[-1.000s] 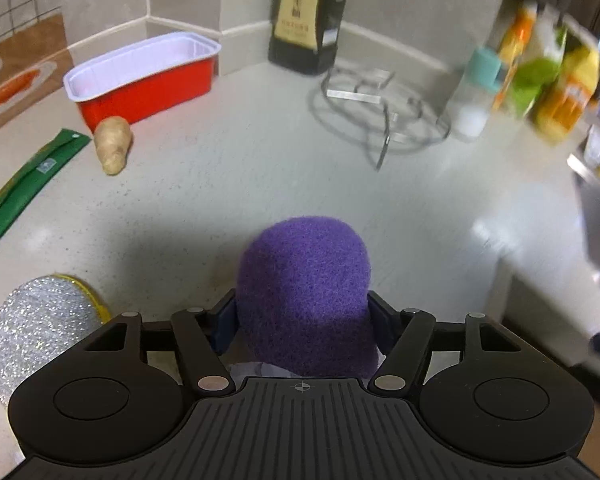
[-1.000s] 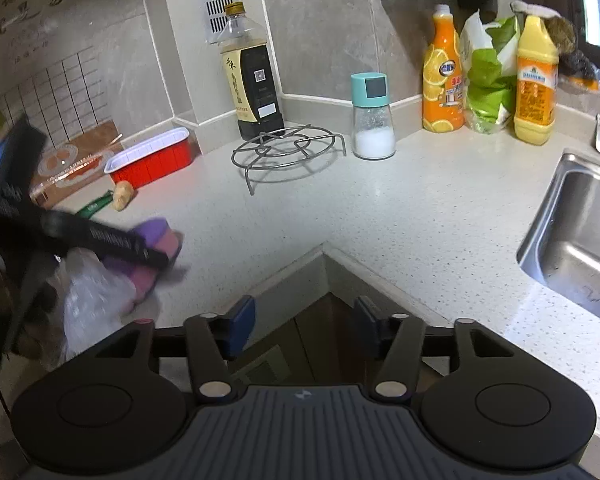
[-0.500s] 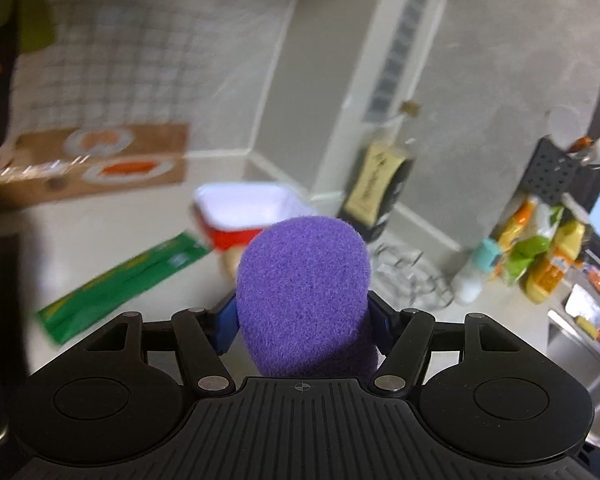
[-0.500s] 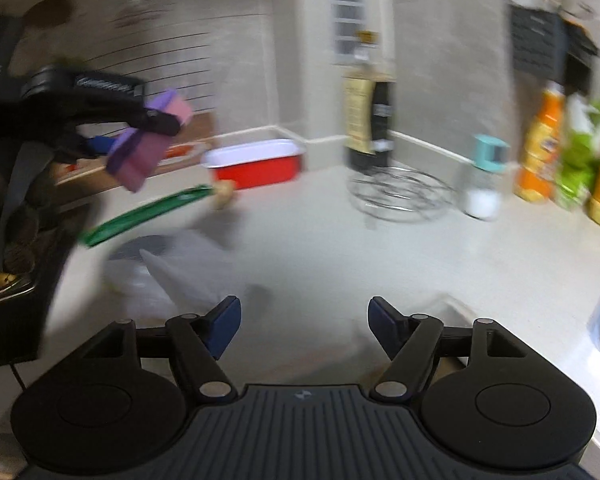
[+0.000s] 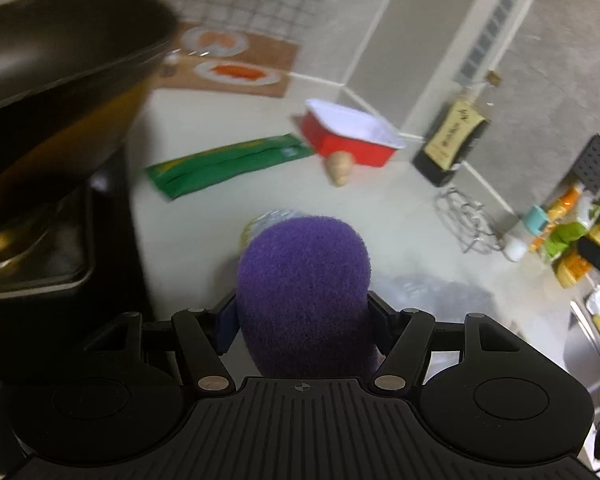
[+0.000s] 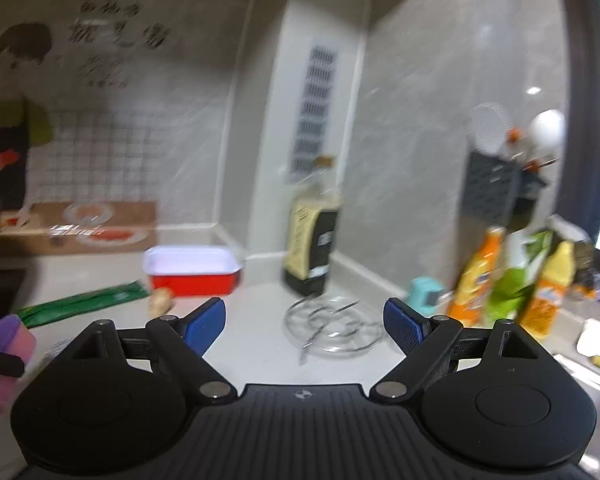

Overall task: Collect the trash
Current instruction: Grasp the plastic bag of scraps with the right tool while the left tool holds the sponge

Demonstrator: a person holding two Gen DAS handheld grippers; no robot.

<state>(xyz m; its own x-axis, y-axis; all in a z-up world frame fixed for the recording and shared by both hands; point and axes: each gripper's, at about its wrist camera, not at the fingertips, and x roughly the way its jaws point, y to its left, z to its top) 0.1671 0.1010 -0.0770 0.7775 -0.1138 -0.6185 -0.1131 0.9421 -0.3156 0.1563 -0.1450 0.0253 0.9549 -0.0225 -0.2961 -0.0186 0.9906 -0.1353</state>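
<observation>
While both cameras look over the kitchen counter (image 5: 384, 216), this is what shows, biggest first:

Pan: a big black pan (image 5: 56, 52) fills the top left of the left view. Its inside is too blurry to tell what is in it.
Green wrapper: a long flat green packet (image 5: 228, 162) lies on the counter, just beside the red box.
Red box: a red box (image 6: 192, 272) with a white inside sits near the wall corner. It looks empty.
Dark bottle: a tall bottle (image 6: 312, 248) with a yellow label stands by the wall, near a wire rack (image 6: 332, 326).
Bottles on the right: an orange bottle (image 6: 474, 276) and a yellow bottle (image 6: 548, 288) stand with a green bag (image 6: 510, 288) between them.
Purple sponge: the sponge (image 5: 304, 292) is up off the counter, squeezed between the fingers of the left gripper (image 5: 302, 320).
Left gripper: it is clamped tight on the purple sponge.
Right gripper: the right gripper (image 6: 304, 326) has its jaws spreading wide, with nothing between them.
Ginger: a small lump of ginger (image 5: 340, 166) lies touching the front of the red box.
</observation>
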